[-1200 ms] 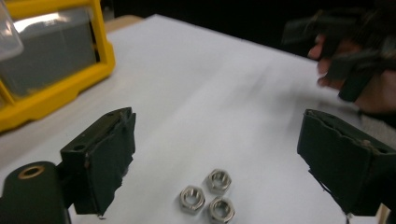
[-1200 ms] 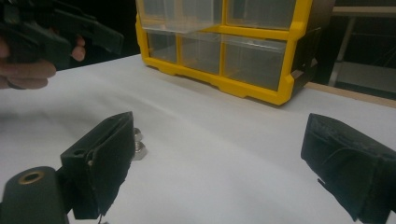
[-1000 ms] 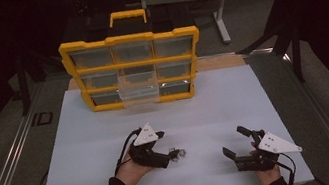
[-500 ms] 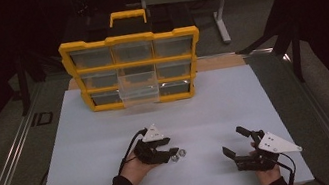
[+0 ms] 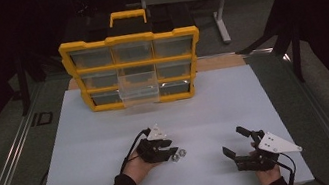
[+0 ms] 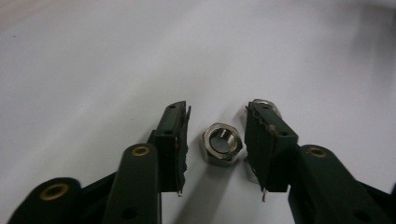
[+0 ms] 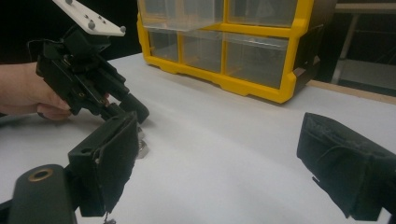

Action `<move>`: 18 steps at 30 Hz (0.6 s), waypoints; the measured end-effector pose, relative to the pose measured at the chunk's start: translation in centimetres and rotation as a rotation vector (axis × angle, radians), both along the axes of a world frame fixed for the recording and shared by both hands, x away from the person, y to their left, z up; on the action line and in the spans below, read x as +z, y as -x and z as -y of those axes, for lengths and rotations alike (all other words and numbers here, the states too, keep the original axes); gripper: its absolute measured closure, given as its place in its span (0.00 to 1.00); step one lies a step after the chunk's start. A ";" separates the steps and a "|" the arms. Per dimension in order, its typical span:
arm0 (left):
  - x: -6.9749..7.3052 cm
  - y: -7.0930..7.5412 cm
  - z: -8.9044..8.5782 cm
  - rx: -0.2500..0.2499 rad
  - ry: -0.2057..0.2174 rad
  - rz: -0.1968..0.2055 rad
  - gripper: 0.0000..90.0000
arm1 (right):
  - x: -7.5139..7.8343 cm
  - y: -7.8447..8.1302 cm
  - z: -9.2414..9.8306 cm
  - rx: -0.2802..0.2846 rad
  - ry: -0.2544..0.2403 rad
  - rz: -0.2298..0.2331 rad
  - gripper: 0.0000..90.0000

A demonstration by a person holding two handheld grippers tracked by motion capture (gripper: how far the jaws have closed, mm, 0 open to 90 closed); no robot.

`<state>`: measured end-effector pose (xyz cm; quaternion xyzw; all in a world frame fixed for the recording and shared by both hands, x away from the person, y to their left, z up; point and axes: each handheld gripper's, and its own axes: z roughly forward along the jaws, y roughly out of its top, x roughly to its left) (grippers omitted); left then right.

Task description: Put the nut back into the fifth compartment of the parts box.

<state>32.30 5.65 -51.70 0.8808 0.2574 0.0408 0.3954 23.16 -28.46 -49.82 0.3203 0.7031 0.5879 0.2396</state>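
Two small steel hex nuts (image 5: 179, 155) lie side by side on the white table. In the left gripper view one nut (image 6: 222, 143) sits between the jaws of my left gripper (image 6: 217, 111), which have just been closing around it. A thin gap shows on each side, so the pads do not press on it. The second nut (image 6: 265, 102) peeks out behind the right-hand jaw. From above, the left gripper (image 5: 173, 151) is low over the nuts. My right gripper (image 5: 233, 142) rests near the front right, open and empty, with wide-spread jaws (image 7: 219, 154).
A yellow parts organizer (image 5: 128, 40) with clear drawers stands at the table's back. One lower middle drawer (image 5: 140, 94) is pulled out. The right gripper view shows the left gripper (image 7: 88, 79) in a hand, the organizer (image 7: 261, 88) behind it.
The left gripper sank toward the table and slid right onto the nuts, and its jaws narrowed around one nut. The right gripper kept still.
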 end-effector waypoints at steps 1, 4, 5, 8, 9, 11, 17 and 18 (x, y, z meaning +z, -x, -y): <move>0.0 0.0 0.1 -0.003 -0.017 0.003 0.68 | 0.0 0.0 0.0 -0.001 0.001 0.001 0.14; -0.1 0.1 0.2 -0.001 -0.019 0.005 0.70 | 0.0 0.0 0.0 -0.001 0.001 0.001 0.14; -0.1 0.1 0.2 -0.002 -0.019 0.004 0.72 | 0.0 0.0 0.0 -0.001 0.001 0.001 0.14; -0.2 0.1 0.2 -0.005 -0.025 0.006 0.76 | 0.0 0.0 0.0 -0.003 0.002 0.002 0.14; -0.2 0.0 0.2 -0.007 -0.028 0.006 0.76 | 0.0 0.0 0.0 -0.005 0.004 0.004 0.14; -0.1 0.1 0.2 -0.016 -0.038 0.018 0.77 | 0.0 0.0 0.0 -0.006 0.004 0.004 0.14; 0.6 0.3 -0.1 -0.015 -0.032 0.037 0.78 | 0.0 0.0 0.1 -0.008 0.003 0.006 0.14; 0.6 0.3 -0.1 -0.015 -0.032 0.037 0.78 | 0.0 0.0 0.1 -0.008 0.003 0.006 0.14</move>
